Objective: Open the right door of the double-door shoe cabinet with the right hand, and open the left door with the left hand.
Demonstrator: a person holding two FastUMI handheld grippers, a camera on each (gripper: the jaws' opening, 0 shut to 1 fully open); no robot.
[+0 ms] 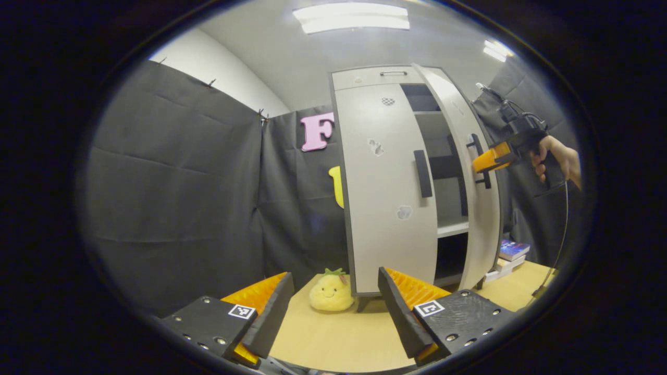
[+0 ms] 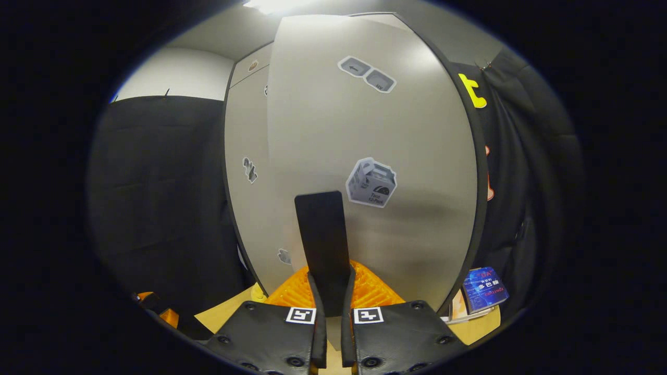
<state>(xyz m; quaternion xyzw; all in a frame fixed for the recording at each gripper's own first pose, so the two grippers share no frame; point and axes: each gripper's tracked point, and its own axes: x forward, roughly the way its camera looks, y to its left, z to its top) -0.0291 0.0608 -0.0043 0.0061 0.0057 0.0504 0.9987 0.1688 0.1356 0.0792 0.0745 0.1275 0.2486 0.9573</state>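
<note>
The pale grey shoe cabinet (image 1: 365,78) stands on a wooden table. Its left door (image 1: 385,208) is closed, with a dark vertical handle (image 1: 422,173). The right door (image 1: 469,156) stands swung partly outward, showing shelves inside. A hand holds my right gripper (image 1: 487,161) at that door's handle. In the right gripper view, the right gripper (image 2: 332,273) is shut on the black handle (image 2: 322,234) of the right door (image 2: 396,130), both fingers pressing its sides. My left gripper (image 1: 334,275) is open with nothing between its fingers, low over the table and short of the left door.
A yellow pineapple plush (image 1: 331,292) sits on the table (image 1: 338,338) at the cabinet's left foot. A stack of books (image 1: 511,251) lies right of the cabinet, also seen as a blue book (image 2: 484,289). Black cloth walls enclose the booth.
</note>
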